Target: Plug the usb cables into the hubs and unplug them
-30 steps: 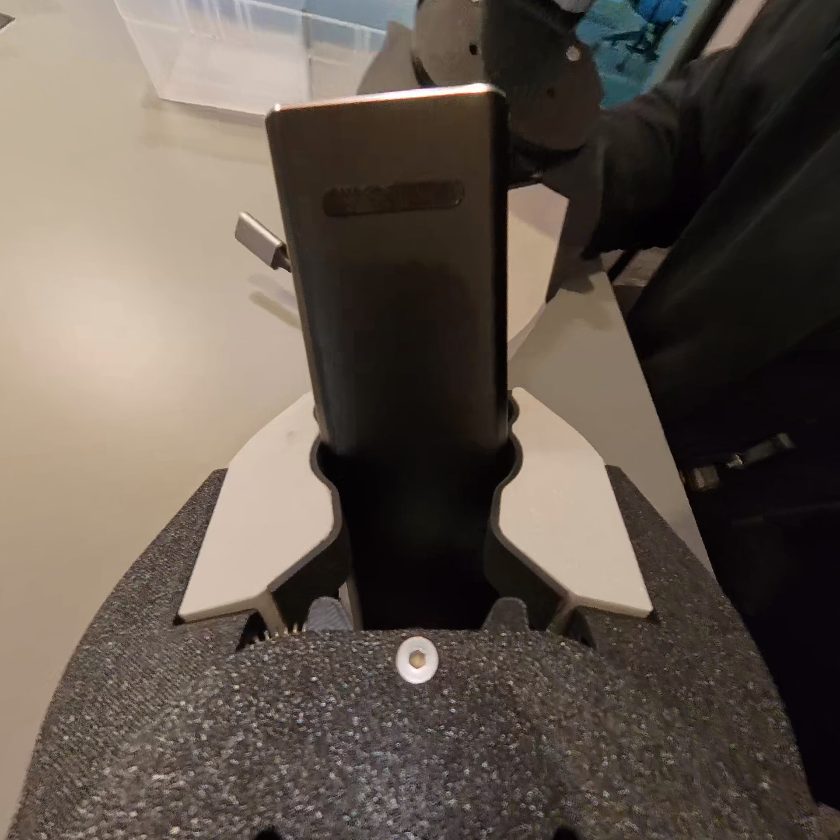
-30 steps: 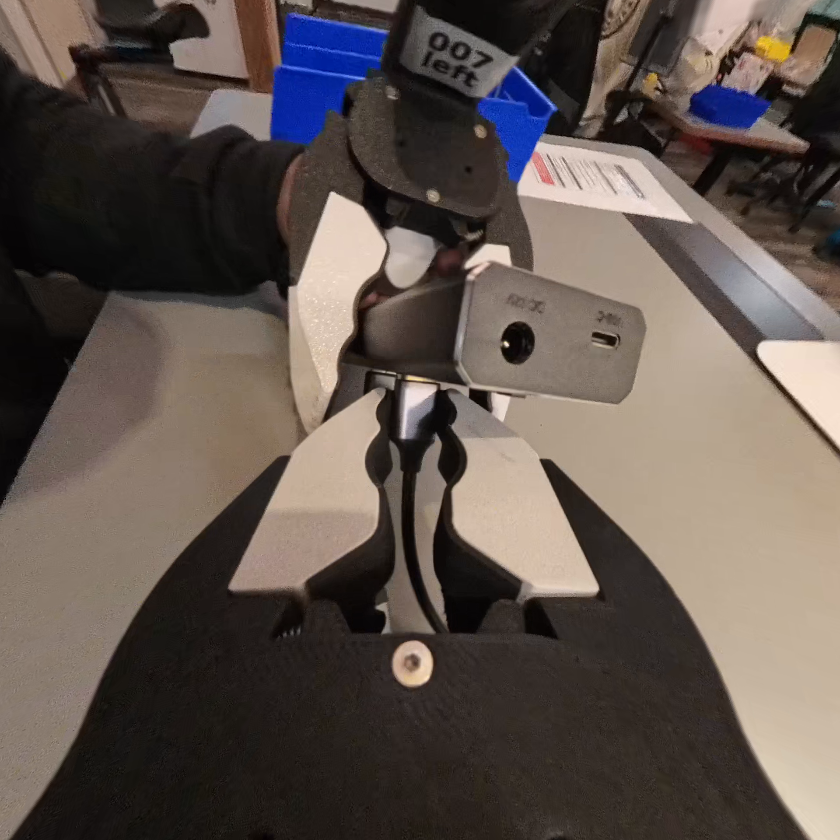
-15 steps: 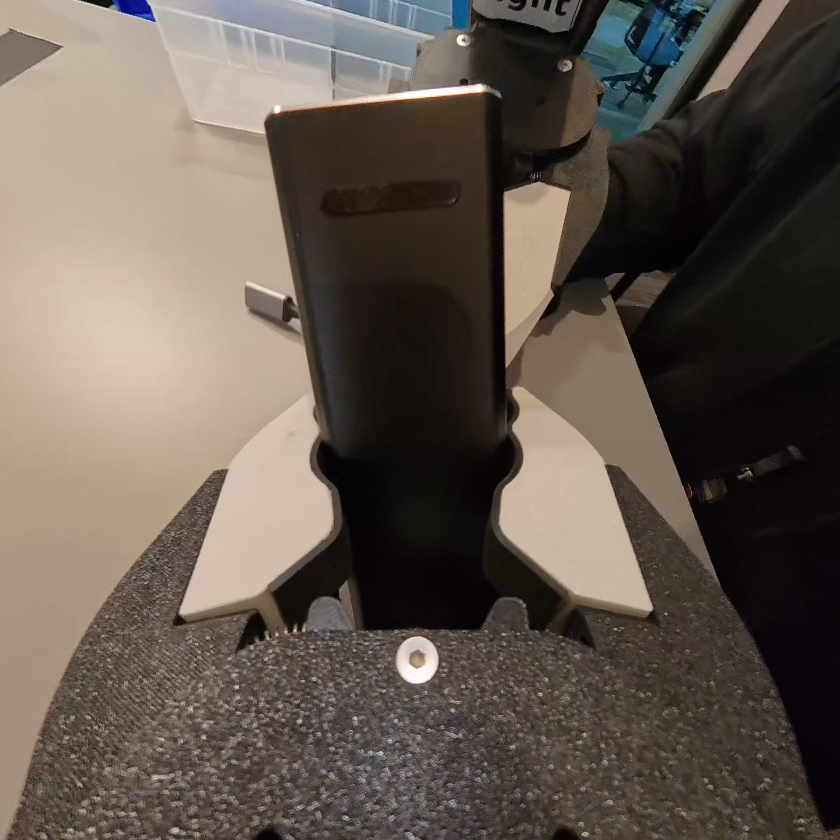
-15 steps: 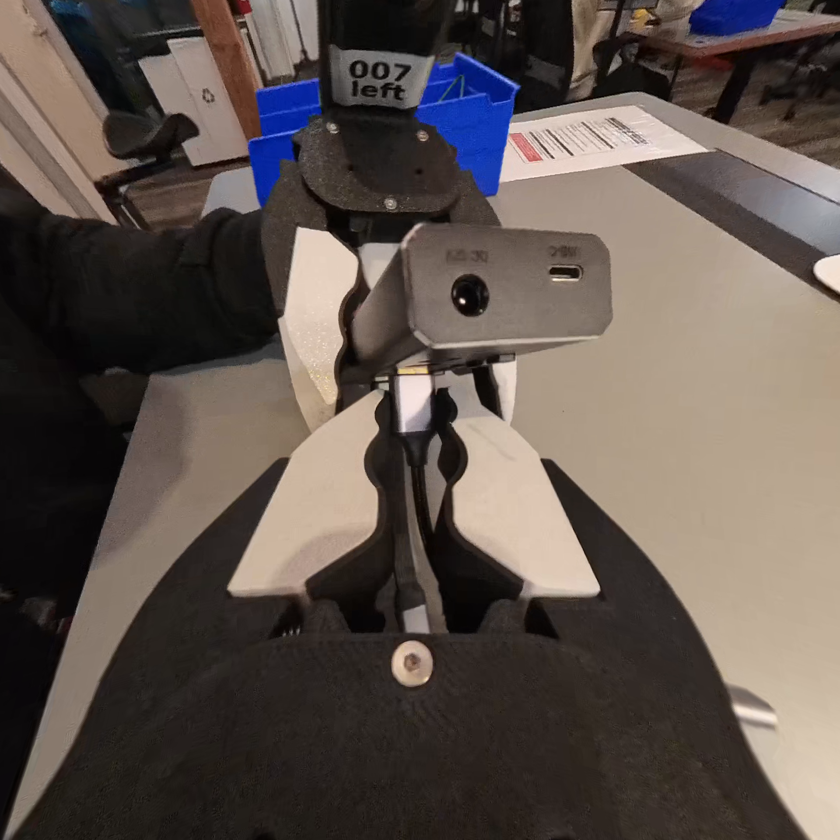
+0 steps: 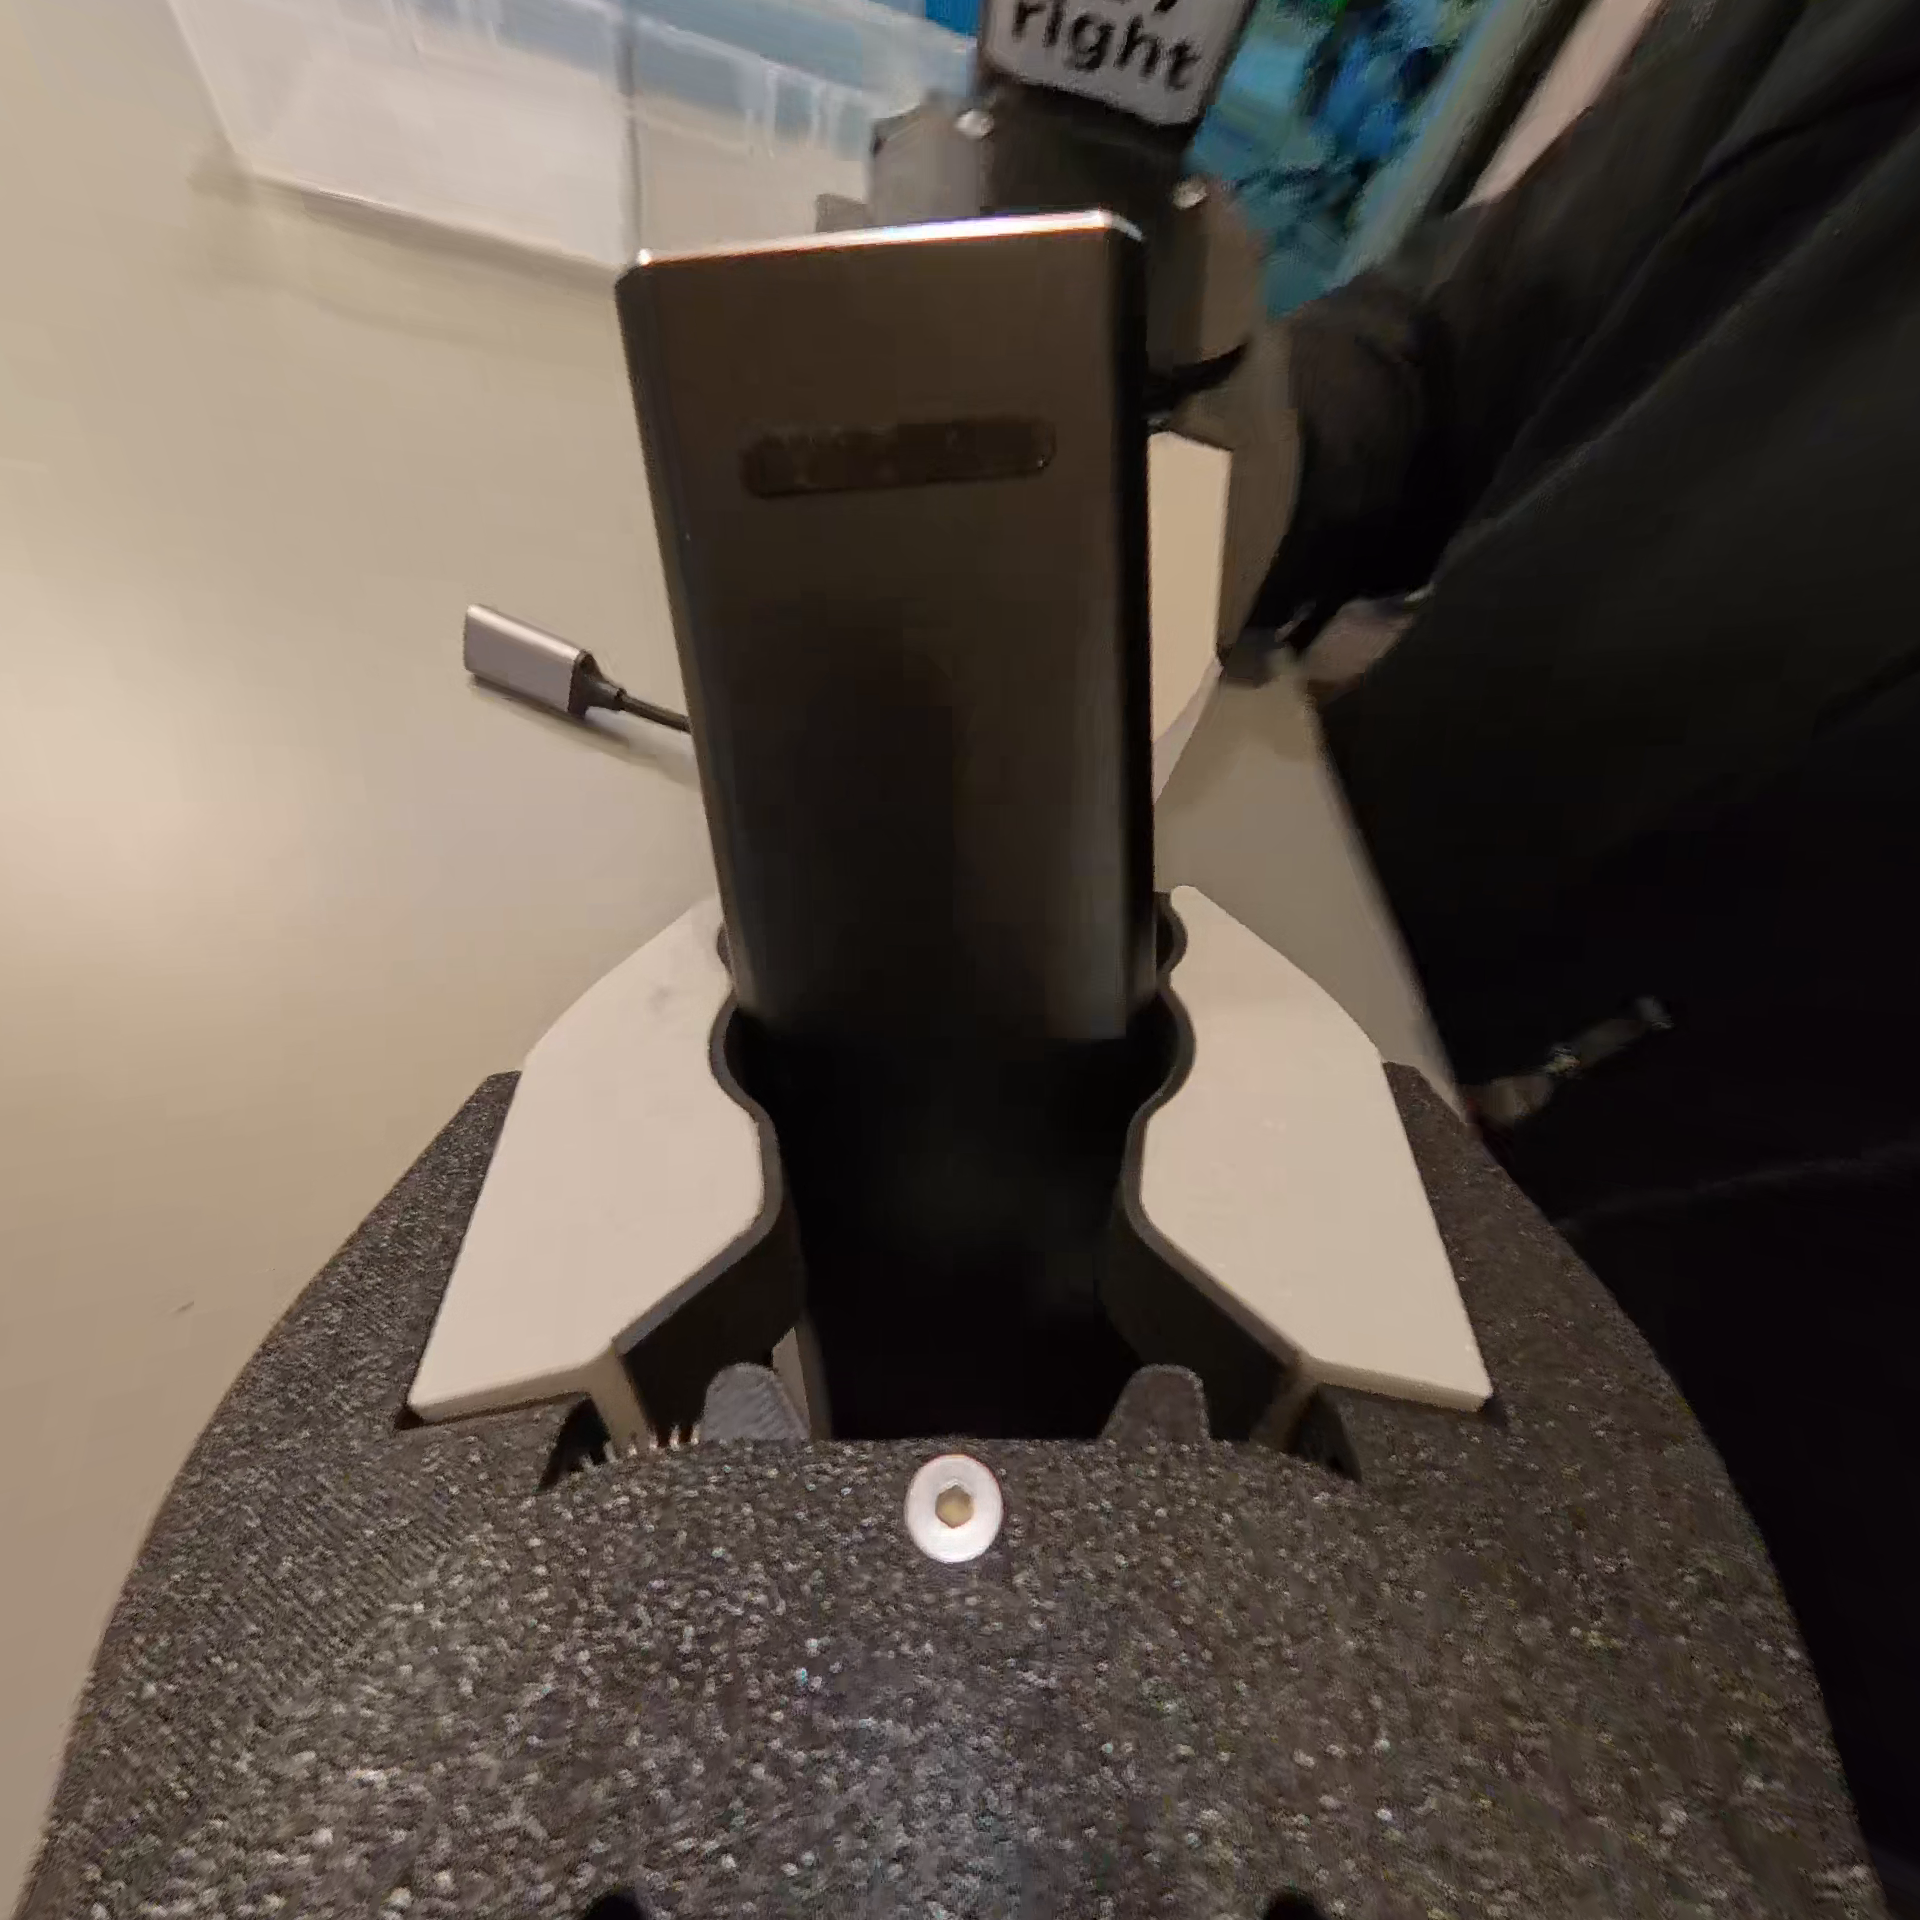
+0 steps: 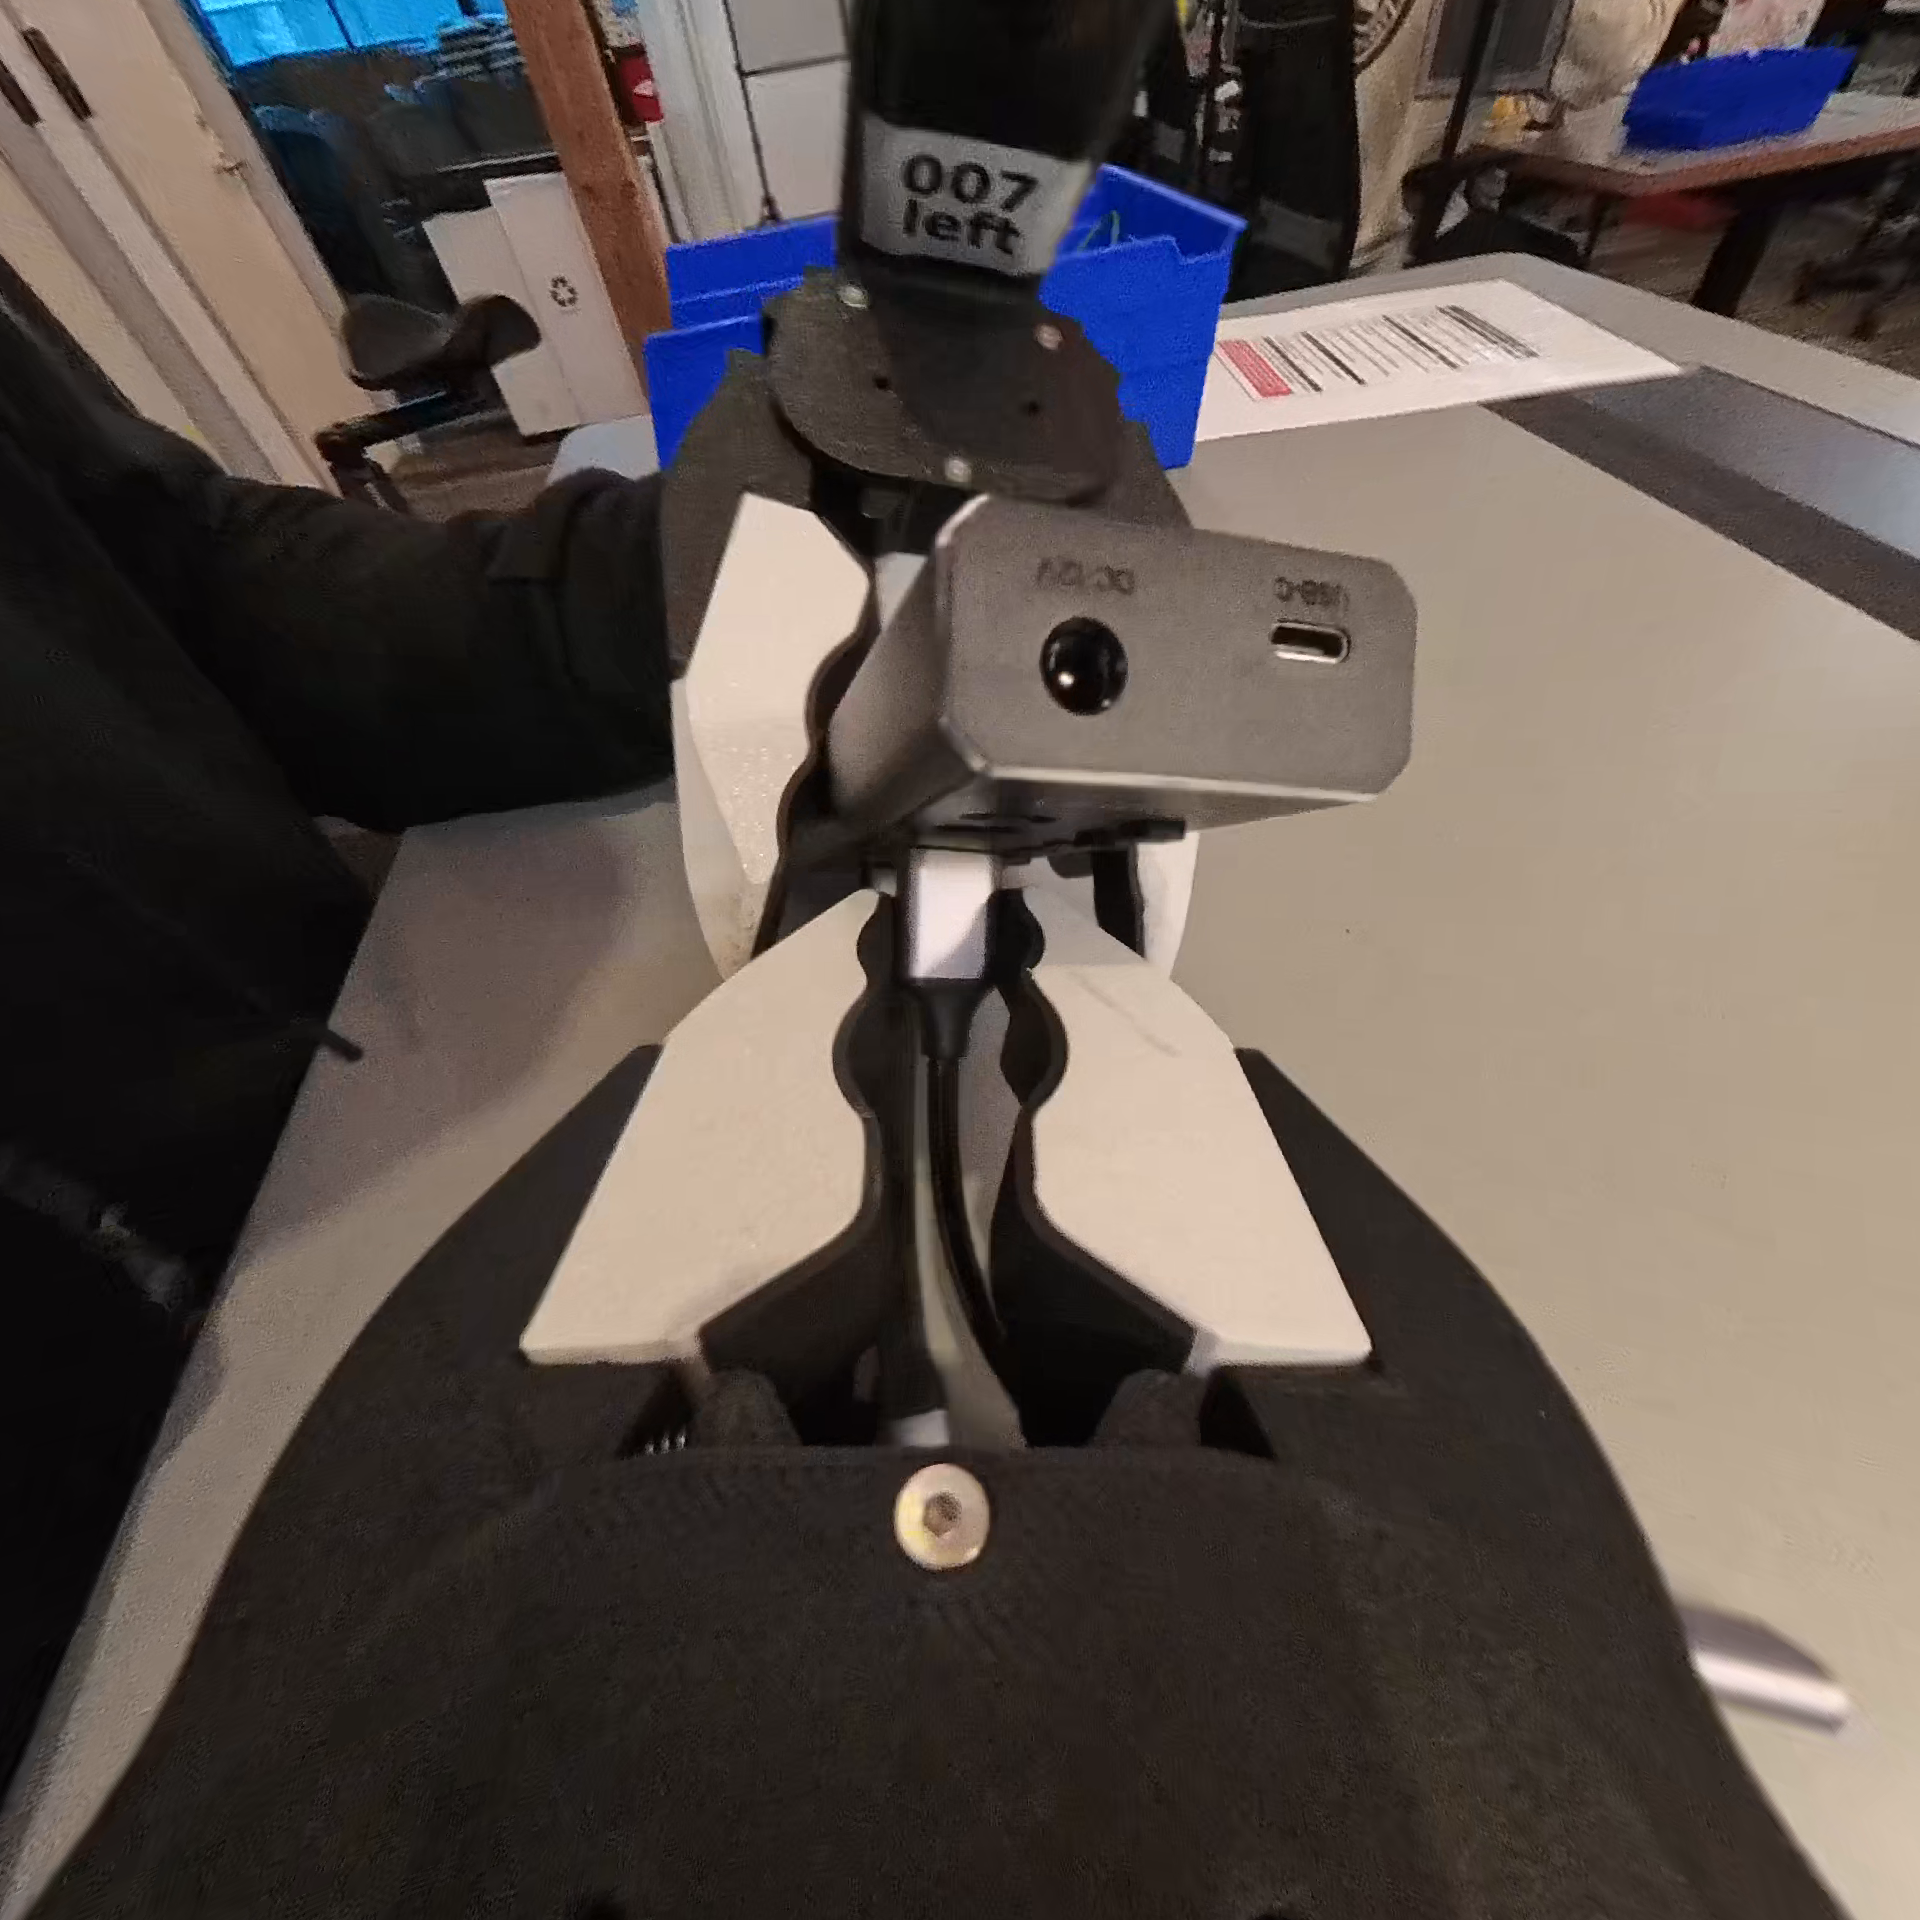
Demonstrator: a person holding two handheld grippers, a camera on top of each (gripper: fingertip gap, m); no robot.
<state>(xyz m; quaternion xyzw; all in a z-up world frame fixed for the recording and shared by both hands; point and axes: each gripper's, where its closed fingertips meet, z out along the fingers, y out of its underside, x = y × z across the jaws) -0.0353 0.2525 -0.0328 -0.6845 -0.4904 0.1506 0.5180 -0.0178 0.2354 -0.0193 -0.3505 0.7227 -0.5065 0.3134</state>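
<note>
My left gripper [image 5: 940,966] is shut on a dark grey metal hub [image 5: 914,644] and holds it upright above the table. In the right wrist view the hub [image 6: 1174,675] shows its end face with a round socket and a small slot, and the left gripper's white fingers [image 6: 743,675] clamp it. My right gripper [image 6: 940,914] is shut on a silver USB plug [image 6: 940,935] pressed up against the hub's underside. I cannot tell how deep the plug sits. Its black cable [image 6: 945,1122] runs back between my fingers. The cable's other silver plug [image 5: 525,665] hangs free left of the hub.
The grey table [image 6: 1558,1039] lies below. Blue bins [image 6: 1132,312] and a printed sheet [image 6: 1434,353] are at its far side. A clear plastic box [image 5: 520,114] stands beyond the hub. A person's dark sleeve [image 6: 364,644] fills the left. A silver connector [image 6: 1756,1683] shows at lower right. Left and right tips are no more than a few centimetres apart.
Both grippers have tilted together with the hub and plug, so the hub's end face now points more toward the right camera. The free plug has swung lower, showing its cable. Both grips are unchanged.
</note>
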